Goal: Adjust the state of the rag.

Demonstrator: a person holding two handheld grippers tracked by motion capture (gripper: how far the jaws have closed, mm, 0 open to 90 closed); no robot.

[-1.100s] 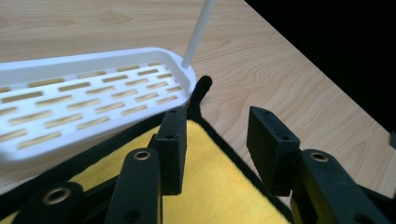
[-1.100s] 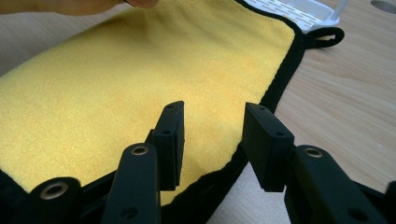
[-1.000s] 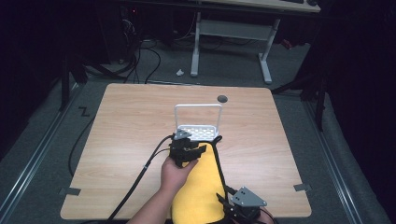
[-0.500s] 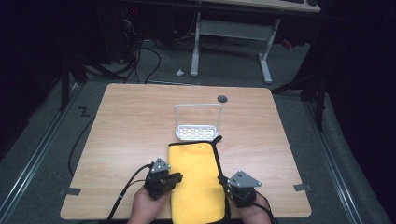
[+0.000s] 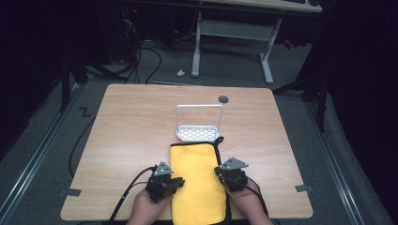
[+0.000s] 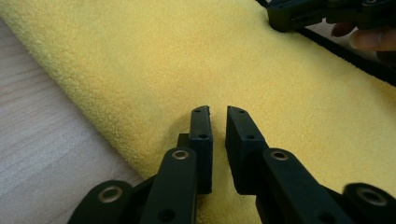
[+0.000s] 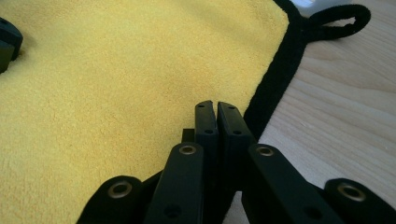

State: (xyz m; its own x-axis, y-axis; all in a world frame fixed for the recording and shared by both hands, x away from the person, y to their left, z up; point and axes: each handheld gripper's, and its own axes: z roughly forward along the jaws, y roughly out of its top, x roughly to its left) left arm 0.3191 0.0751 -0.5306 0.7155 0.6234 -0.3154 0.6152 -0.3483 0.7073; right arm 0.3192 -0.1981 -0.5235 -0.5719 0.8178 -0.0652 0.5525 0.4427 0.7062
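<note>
High view: yellow towel (image 5: 197, 180) lies flat at the counter's (image 5: 131, 126) near edge, just before a white rack (image 5: 199, 123) | left hand-held gripper (image 6: 218, 122) over the towel's left side, jaws just narrowed, slim gap, nothing pinched | right hand-held gripper (image 7: 216, 116) clenched empty above the black-trimmed right edge.

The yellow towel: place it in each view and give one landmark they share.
High view: yellow towel on the table's near edge, between both grippers.
Left gripper view: across the upper and right picture.
Right gripper view: across the left side.
Shared landmark: its black edging.
</note>
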